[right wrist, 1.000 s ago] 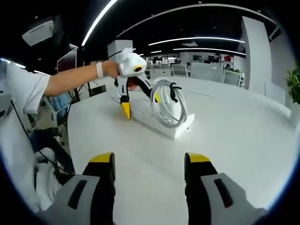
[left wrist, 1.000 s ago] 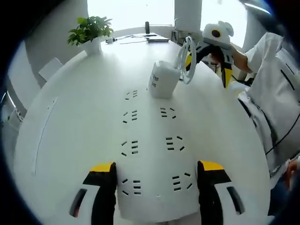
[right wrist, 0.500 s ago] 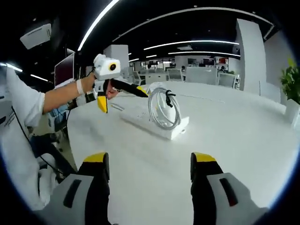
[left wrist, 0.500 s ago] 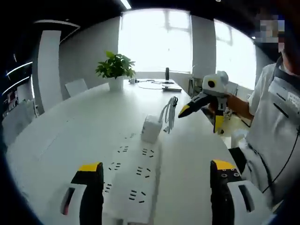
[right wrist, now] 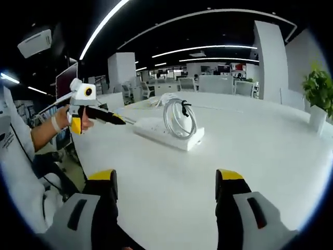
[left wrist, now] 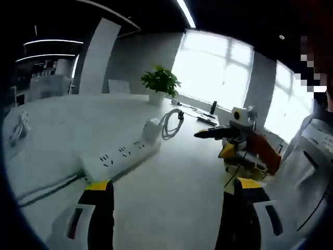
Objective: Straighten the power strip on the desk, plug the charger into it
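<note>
Fingers of both grippers, left (left wrist: 165,208) and right (right wrist: 166,200), spread wide, holding nothing, above the table (right wrist: 270,156). Strip (right wrist: 166,133) lies ahead, charger (left wrist: 152,130) plugged in, cable (right wrist: 178,119) coiled.

Bright windows (left wrist: 218,67), ceiling light strips (right wrist: 208,48), potted plant (left wrist: 160,83), white desk (right wrist: 250,146).

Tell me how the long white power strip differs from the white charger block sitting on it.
The long white power strip lies flat along the white desk; the white charger block stands up from one end of it. The power strip is long and slim with rows of empty sockets; the charger is short and boxy. The charger carries a coiled white cable; the strip's top is otherwise bare. Both are white plastic.
</note>
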{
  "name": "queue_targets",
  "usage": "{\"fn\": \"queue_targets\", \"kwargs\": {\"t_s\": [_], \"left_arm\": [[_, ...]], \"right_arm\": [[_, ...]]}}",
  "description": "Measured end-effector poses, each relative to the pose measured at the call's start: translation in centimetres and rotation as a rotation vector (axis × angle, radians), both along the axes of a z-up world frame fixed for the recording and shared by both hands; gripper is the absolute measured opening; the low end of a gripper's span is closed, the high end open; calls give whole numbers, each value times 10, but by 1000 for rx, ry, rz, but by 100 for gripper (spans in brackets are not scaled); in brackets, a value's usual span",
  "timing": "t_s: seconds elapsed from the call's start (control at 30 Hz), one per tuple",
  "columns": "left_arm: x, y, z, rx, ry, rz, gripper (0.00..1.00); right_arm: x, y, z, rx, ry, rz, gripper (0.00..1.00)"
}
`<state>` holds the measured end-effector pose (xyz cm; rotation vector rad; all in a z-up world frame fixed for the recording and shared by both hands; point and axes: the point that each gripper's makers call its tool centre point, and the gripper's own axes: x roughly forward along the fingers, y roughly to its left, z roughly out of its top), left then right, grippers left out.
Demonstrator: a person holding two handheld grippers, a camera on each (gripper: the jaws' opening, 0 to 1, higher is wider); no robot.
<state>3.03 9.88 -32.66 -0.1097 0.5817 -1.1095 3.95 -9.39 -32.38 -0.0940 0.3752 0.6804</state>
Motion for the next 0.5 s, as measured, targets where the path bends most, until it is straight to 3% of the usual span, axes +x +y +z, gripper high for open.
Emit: {"fn": "queue_targets", "kwargs": {"t_s": [0.07, 0.23, 0.5], "left_arm": [[-16, 8, -8, 42, 38, 22, 95], [-42, 30, -16, 120, 15, 93, 95], [-65, 64, 6, 156, -29, 202, 94]], "right_arm": [[-7, -1, 5, -7, -9, -7, 75], [-21, -4, 13, -32, -30, -12, 75], [-44, -21, 20, -70, -36, -55, 77]]}}
